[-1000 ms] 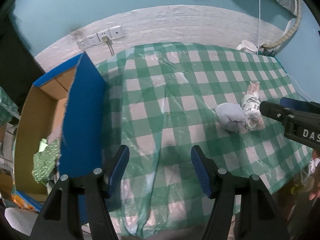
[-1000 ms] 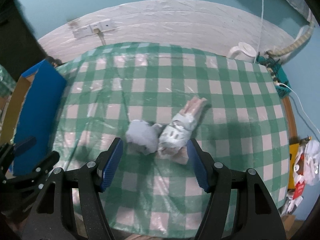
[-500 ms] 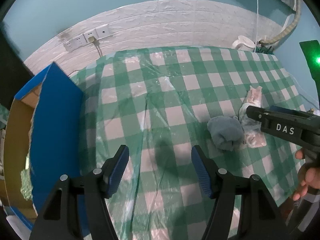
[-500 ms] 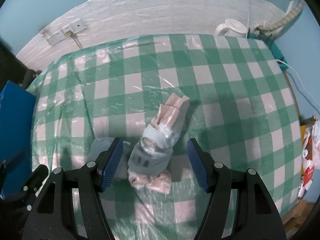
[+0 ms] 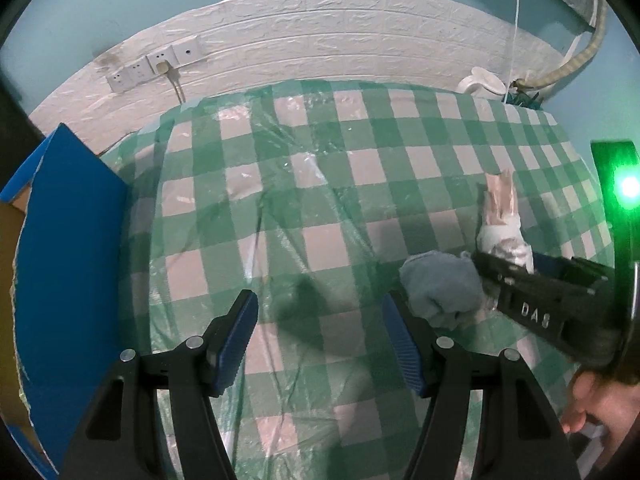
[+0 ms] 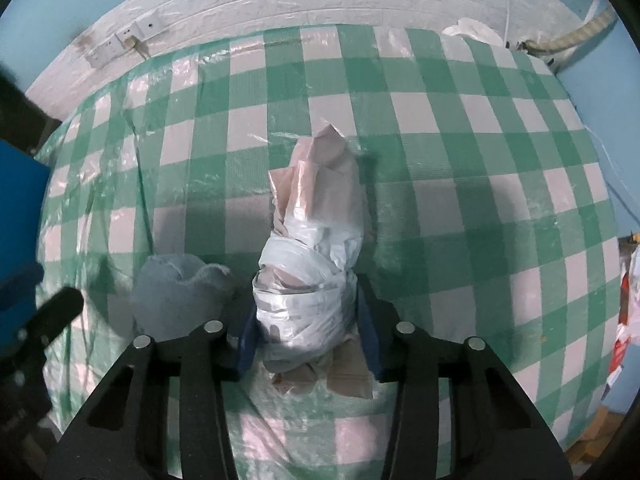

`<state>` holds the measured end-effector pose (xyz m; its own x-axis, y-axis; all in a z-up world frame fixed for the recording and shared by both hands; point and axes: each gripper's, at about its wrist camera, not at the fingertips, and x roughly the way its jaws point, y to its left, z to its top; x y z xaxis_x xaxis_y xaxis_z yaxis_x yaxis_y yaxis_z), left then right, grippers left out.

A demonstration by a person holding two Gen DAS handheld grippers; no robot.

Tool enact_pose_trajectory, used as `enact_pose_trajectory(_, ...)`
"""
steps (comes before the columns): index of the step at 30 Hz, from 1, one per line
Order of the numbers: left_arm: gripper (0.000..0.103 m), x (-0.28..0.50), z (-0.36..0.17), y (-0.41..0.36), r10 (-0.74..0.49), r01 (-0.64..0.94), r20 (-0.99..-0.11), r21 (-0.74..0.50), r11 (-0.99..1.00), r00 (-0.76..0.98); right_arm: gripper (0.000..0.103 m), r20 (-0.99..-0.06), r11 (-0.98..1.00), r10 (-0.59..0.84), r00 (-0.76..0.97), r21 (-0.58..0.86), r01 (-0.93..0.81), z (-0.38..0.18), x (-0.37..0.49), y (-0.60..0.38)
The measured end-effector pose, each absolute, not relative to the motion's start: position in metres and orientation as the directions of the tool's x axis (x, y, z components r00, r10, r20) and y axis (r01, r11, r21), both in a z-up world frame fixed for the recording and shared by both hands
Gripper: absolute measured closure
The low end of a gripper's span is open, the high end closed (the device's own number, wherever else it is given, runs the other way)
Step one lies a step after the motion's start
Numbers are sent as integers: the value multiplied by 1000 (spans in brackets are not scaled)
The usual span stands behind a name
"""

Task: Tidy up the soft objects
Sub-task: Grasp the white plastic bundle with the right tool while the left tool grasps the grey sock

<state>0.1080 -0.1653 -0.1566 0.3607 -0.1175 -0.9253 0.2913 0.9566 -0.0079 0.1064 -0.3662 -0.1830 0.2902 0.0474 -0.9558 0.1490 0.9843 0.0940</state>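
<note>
A table w/ a green-and-white checked cloth (image 6: 460,128) under clear plastic is seen, a white brick-look wall behind. The right gripper (image 6: 308,328) has just been closing; its blue pads are pressed on a taped-up plastic-wrapped bundle (image 6: 312,264) lying between them. A grey-blue cloth ball (image 6: 176,296) is touching the bundle's left side. The left gripper (image 5: 320,340) is held wide open, nothing in it, w/ the ball just to its right. A blue cardboard box (image 5: 68,272) is seen left of it.
</note>
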Motion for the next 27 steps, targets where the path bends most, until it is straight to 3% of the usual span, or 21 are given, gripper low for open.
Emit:
enact_pose_trajectory(12, 30, 115, -150, -188, -203, 284, -925, -110, 952, 322, 64, -956, 977, -12, 293, 51, 206, -175, 87, -396)
enact_pose_trajectory(27, 24, 109, -170, -241, -174, 376, -942, -56, 925, 287, 64, -958, 966, -47, 284, 28, 256, -174, 71, -416)
